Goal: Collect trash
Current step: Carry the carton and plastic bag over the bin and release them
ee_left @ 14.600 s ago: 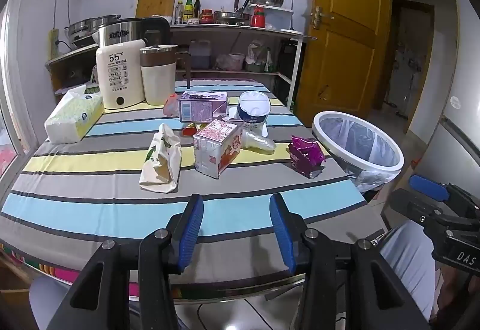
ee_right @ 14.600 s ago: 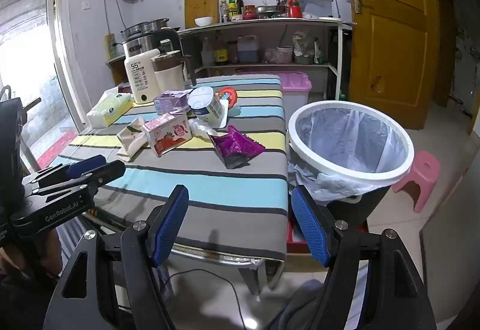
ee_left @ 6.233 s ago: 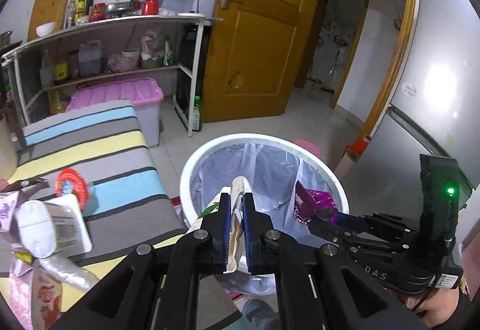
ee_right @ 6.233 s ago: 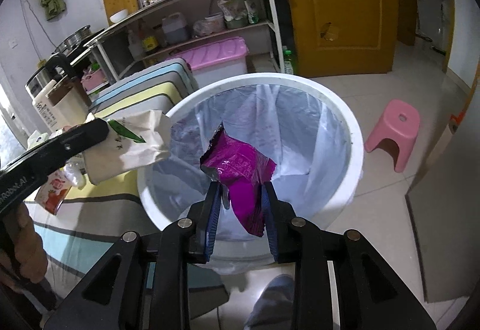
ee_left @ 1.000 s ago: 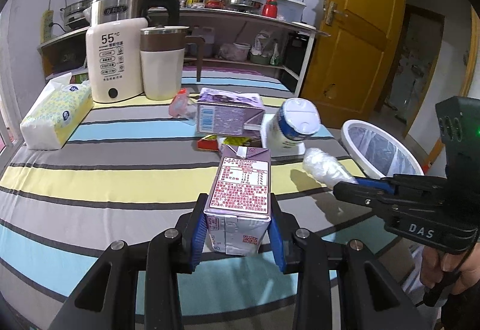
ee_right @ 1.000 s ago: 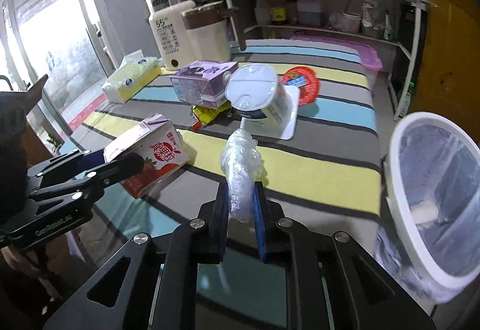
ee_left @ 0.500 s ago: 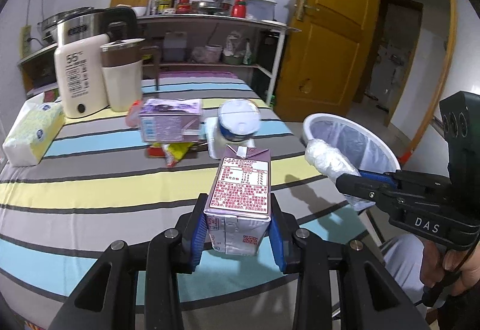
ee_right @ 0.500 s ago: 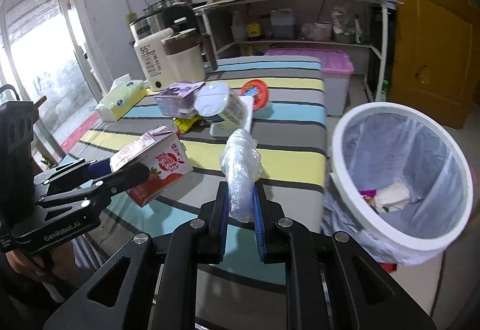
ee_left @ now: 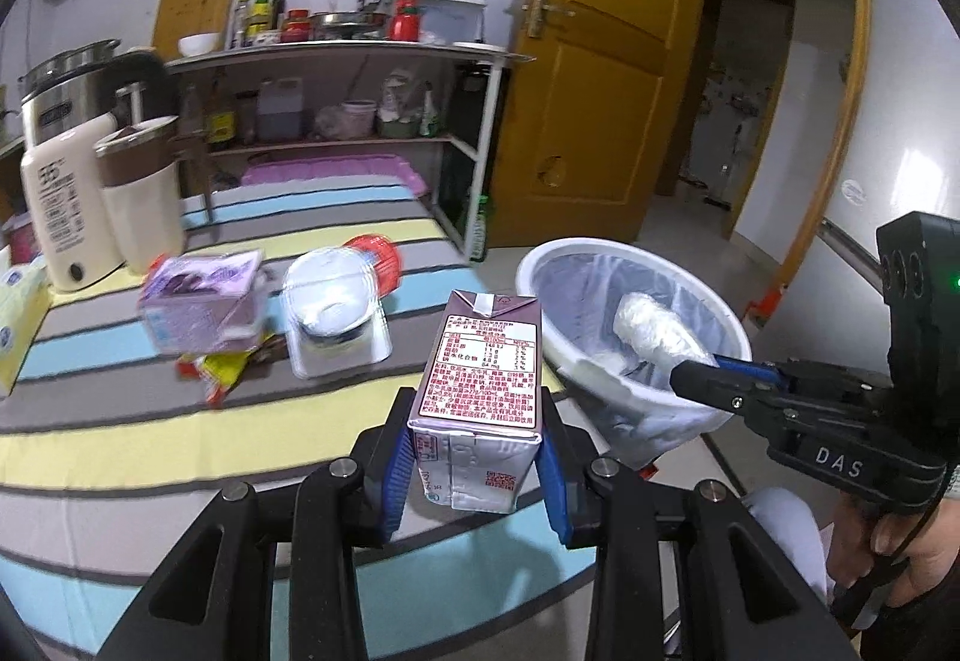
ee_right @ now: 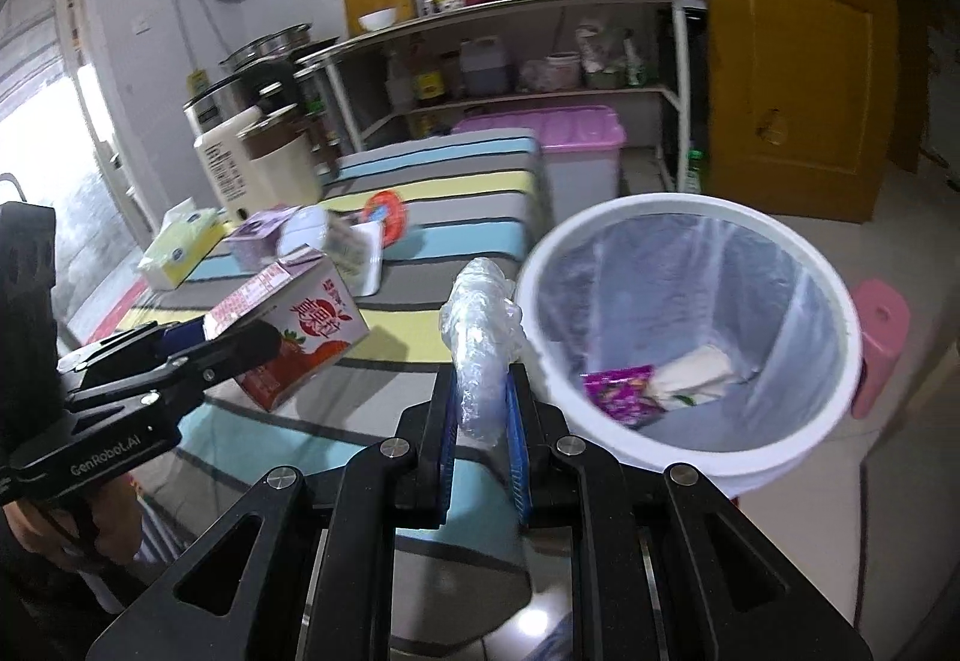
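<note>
Left wrist view: my left gripper (ee_left: pixel 474 472) is clamped on the milk carton (ee_left: pixel 480 397), lifted above the striped table (ee_left: pixel 180 421), with the white bin (ee_left: pixel 630 325) just right. Right wrist view: my right gripper (ee_right: pixel 478 451) is pinched tight on crumpled plastic wrap (ee_right: pixel 480 343) beside the bin's rim; a purple wrapper (ee_right: pixel 618 391) lies inside.

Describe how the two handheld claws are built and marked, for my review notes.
Both are black plastic frames with silver screws and blue ribbed pads. The left claw reads "GenRobot.AI" on its side in the right wrist view. The right claw reads "DAS", and its black camera box shows three lenses and a green light. A thin black cable hangs by its handle.
</note>
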### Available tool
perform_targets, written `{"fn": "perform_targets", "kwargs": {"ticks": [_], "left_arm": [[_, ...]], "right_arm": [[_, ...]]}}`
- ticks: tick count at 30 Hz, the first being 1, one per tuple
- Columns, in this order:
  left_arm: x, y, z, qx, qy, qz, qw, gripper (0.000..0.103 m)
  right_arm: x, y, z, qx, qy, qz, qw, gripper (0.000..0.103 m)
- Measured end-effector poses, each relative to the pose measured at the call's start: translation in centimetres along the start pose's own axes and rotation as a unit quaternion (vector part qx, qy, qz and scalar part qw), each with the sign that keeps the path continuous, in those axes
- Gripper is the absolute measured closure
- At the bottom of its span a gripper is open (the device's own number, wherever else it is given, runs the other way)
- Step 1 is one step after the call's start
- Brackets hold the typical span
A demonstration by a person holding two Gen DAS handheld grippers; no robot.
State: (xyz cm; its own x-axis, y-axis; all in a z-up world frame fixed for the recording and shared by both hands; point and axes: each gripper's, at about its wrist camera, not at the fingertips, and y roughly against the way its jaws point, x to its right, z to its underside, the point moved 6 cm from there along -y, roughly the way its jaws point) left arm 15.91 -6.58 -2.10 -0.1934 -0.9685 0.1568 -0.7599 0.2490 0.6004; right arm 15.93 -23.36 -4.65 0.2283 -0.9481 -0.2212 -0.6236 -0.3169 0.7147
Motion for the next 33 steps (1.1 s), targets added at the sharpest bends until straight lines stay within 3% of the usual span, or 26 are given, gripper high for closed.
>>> {"fn": "perform_targets", "kwargs": {"ticks": [15, 33], "left_arm": [[5.4, -5.3, -3.2, -0.008, -0.033, 0.054, 0.9980, 0.066], [8.5, -10.8, -3.6, -0.042, -0.045, 0.089, 0.9941, 0.066]], "right_arm": [[6.5, 0.9, -0.1, 0.003, -0.052, 0.068, 0.996, 0.087], [10.4, -0.4, 0.1, -0.022, -0.084, 0.098, 0.991, 0.085]]}}
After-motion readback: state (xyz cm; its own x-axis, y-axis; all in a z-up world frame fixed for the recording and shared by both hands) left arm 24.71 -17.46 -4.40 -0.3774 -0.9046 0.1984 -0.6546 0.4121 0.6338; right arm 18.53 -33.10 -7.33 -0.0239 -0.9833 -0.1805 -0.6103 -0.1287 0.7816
